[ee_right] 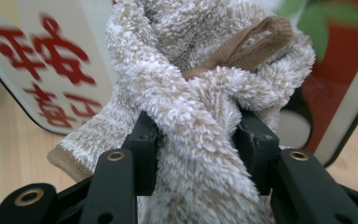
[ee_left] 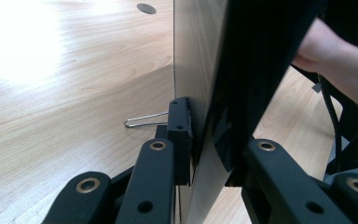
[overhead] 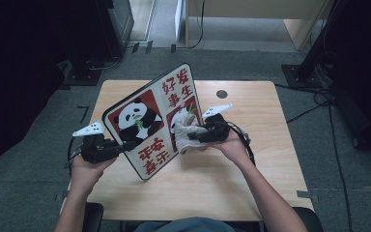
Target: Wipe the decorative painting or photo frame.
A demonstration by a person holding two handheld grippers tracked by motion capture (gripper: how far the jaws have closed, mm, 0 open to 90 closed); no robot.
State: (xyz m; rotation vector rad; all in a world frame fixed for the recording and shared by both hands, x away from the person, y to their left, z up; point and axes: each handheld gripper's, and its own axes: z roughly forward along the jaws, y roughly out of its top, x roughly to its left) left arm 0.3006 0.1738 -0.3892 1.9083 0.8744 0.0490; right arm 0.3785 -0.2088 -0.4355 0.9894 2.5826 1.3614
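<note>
High view is showing the panda board [overhead: 149, 121] standing tilted on the table [overhead: 251, 174], its left edge clamped by the left gripper [overhead: 125, 145], while the right gripper [overhead: 193, 137] is pinching a fluffy cloth [overhead: 186, 133] against the board's printed face. Left gripper view is revealing the board's thin edge [ee_left: 200, 93] squeezed between the jaws, a wire clip [ee_left: 144, 122] lying on the wood behind. Right gripper view is showing the cloth [ee_right: 196, 112] bunched tight between its jaws, hiding much of the board [ee_right: 42, 60].
</note>
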